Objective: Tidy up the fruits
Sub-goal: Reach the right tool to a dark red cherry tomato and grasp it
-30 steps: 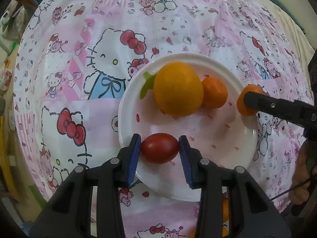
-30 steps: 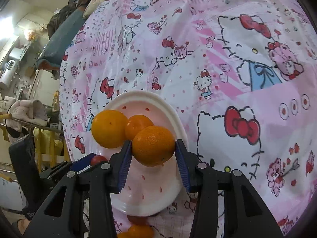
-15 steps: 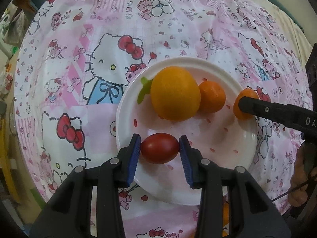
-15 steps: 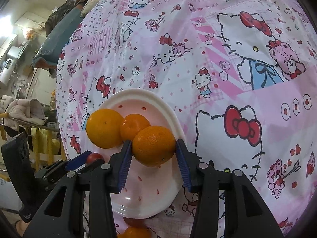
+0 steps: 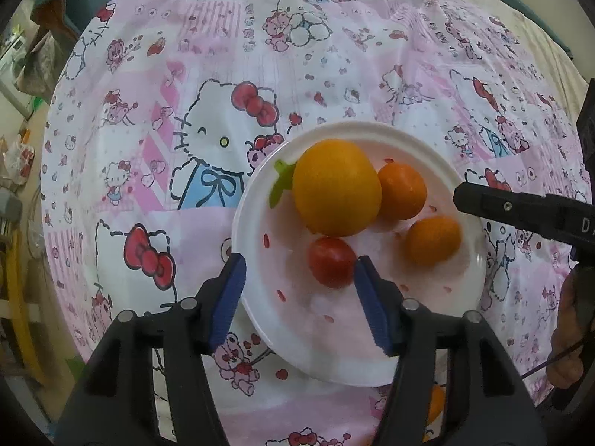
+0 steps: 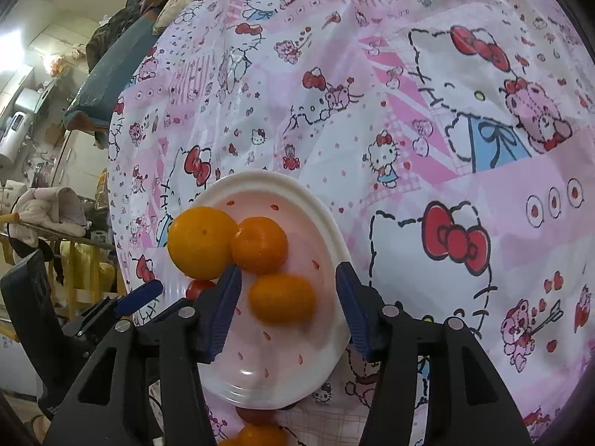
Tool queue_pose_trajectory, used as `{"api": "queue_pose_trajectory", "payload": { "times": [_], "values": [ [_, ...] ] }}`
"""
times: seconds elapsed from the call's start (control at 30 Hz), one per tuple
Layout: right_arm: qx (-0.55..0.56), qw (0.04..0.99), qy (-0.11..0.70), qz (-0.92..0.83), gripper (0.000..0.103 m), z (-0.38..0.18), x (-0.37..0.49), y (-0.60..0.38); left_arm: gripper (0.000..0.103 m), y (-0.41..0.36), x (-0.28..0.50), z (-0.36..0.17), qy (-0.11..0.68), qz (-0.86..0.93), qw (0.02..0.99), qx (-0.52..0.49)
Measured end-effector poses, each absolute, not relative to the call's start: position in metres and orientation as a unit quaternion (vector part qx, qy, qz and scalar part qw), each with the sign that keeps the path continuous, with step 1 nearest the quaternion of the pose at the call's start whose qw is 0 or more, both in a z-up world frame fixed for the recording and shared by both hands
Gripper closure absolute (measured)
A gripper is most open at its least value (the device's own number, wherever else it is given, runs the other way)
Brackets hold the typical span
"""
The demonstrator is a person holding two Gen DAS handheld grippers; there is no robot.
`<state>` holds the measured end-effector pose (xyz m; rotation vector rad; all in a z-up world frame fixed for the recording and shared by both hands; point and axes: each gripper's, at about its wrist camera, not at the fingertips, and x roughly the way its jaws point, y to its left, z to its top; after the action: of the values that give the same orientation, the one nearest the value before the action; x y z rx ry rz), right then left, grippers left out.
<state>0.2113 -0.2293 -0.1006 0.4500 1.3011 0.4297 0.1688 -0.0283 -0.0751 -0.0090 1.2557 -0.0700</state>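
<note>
Both grippers have just been opening: a second ago the left gripper pinched the red tomato and the right gripper pinched a small orange, and now both fruits lie free on the white plate, each between spread fingers that no longer press on it. The tomato rests just beside the left gripper's right-hand pad; whether it touches it is hard to tell. It sits against the big orange, which has another small orange beside it. The plate stands on the pink cartoon-print cloth covering the surface. The step in hand looks like the release of two placed fruits. More fruit shows below the plate's near edge in the right wrist view, so the next move probably calls for lifting both grippers clear without nudging the round fruits, then reaching for those.
</note>
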Motion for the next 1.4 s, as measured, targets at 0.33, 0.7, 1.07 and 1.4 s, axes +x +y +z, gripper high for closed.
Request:
{"api": "queue_pose_trajectory", "payload": {
  "times": [0.33,0.7,1.07,1.4],
  "values": [
    [0.213,0.758,0.585,0.191,0.047,-0.090,0.209,-0.240,0.046,-0.022,0.164,-0.059,0.564,-0.022,0.825,-0.016],
    [0.203,0.763,0.590,0.170,0.047,-0.073,0.174,-0.254,0.046,0.010,0.140,-0.028,0.537,0.019,0.841,-0.062],
    [0.204,0.763,0.582,0.193,0.047,-0.055,0.132,-0.248,0.046,0.036,0.108,-0.029,0.543,0.027,0.835,-0.089],
    [0.207,0.748,0.603,0.187,0.047,-0.073,0.099,-0.245,0.046,0.031,0.072,-0.025,0.527,0.015,0.846,-0.087]
  ]
}}
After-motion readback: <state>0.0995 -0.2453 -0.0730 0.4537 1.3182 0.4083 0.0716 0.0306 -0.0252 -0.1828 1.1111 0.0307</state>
